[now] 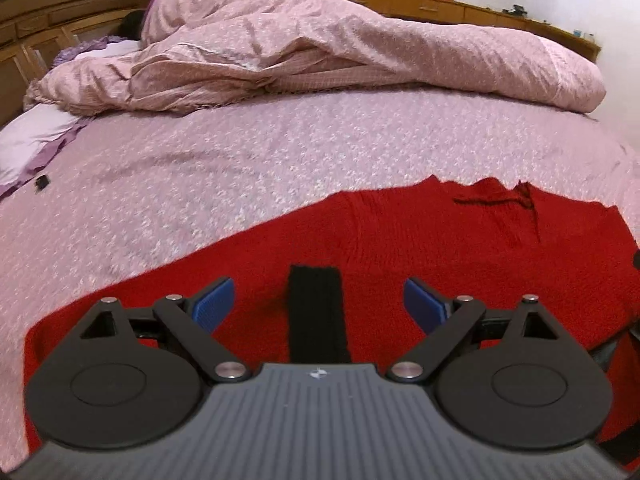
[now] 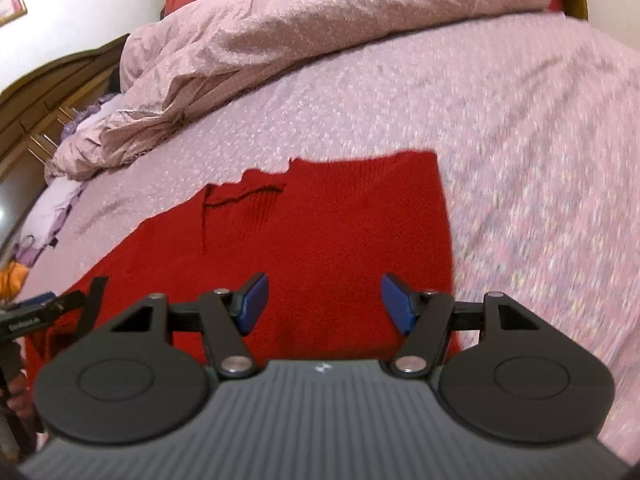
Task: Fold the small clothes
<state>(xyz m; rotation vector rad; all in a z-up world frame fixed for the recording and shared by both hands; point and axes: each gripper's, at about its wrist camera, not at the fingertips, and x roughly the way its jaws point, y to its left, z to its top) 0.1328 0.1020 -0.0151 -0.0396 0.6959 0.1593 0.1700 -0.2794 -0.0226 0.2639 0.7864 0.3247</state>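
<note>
knitwear, one red piece, lies spread flat on the pink patterned bedspread, near side of the bed. a black ribbed band runs along it towards the camera in the left wrist view, placed between the two blue pads. a short dark line of stitching and some bunched folds mark its far edge (whether this is a collar or a pocket cannot be told).

left gripper: jaws stand wide apart above the red knit, pads clear of the black band on both sides, nothing gripped.

right gripper: jaws likewise parted, hovering over the right-hand portion of the garment close to its straight side edge, nothing between the pads but open cloth below. part of the other tool shows at the left margin of the right wrist view.

beyond the garment, a rumpled pink duvet is heaped across the far half of the bed. a wooden headboard stands at far left, pillows below it. a small dark object lies on the bedspread near the pillows, too small to identify.
</note>
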